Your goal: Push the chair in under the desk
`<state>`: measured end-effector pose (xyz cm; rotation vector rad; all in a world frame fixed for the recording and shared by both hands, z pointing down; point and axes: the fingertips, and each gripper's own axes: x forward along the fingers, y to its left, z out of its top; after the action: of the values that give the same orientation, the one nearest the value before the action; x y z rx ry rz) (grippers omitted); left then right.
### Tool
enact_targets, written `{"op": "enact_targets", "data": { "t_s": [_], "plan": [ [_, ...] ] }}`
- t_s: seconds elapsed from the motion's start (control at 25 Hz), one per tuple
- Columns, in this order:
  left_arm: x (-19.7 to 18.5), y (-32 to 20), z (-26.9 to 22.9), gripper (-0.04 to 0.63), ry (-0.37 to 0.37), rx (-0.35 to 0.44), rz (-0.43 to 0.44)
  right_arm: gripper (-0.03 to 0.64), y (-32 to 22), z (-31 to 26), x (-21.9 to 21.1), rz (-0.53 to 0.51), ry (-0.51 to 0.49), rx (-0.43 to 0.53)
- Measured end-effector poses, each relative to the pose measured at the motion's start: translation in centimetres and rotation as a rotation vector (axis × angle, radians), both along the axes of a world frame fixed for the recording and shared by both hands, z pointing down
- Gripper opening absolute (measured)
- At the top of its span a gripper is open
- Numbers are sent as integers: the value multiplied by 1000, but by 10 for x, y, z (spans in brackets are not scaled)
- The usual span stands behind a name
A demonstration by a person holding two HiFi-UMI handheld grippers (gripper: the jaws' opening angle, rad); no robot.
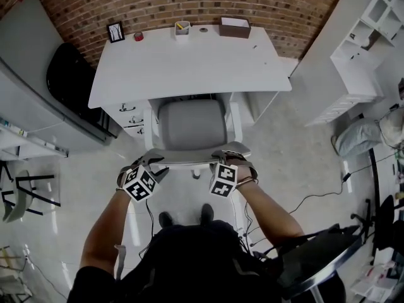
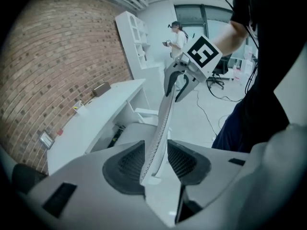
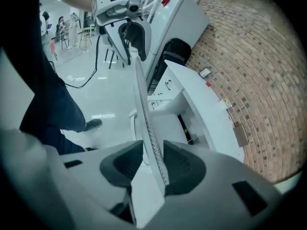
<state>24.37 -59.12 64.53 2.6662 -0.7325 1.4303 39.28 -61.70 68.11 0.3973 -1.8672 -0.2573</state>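
Observation:
The grey-seated white office chair (image 1: 191, 126) stands with its seat partly under the white desk (image 1: 189, 62). Its thin perforated backrest (image 1: 189, 161) faces me. My left gripper (image 1: 154, 164) straddles the backrest's top edge near its left end, and my right gripper (image 1: 228, 160) straddles it near the right end. In the left gripper view the backrest edge (image 2: 163, 123) runs between the dark pads of the left gripper (image 2: 156, 159), with gaps on both sides. In the right gripper view the edge (image 3: 142, 109) passes between the right gripper's (image 3: 152, 162) parted pads, unclamped.
On the desk's far edge stand a small picture frame (image 1: 115, 32), a red item (image 1: 138, 36), a pen cup (image 1: 182, 28) and a brown box (image 1: 235, 27). A drawer unit (image 1: 129, 115) sits under the desk's left side. White shelving (image 1: 372, 36) stands right; a cable (image 1: 315, 197) crosses the floor.

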Motion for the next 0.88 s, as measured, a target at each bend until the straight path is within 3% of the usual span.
{"op": "enact_targets", "data": {
  "t_s": [0.2, 0.4, 0.52, 0.64, 0.72, 0.88],
  "plan": [
    [-9, 17, -28, 104, 119, 66, -60, 88, 11, -37, -8, 154, -152, 5],
    [-25, 30, -72, 69, 241, 239, -249, 43, 17, -88, -20, 322, -364, 59],
    [-33, 42, -99, 17, 408, 224, -368, 30, 25, -121, -31, 355, -484, 91],
    [-49, 50, -126, 9, 592, 190, -489, 12, 39, -146, -46, 380, -631, 52],
    [-55, 54, -143, 8, 638, 222, -499, 10, 43, -163, -51, 409, -721, 59],
    [-57, 64, -169, 8, 671, 279, -474, 9, 43, -189, -49, 459, -799, 150]
  ]
}}
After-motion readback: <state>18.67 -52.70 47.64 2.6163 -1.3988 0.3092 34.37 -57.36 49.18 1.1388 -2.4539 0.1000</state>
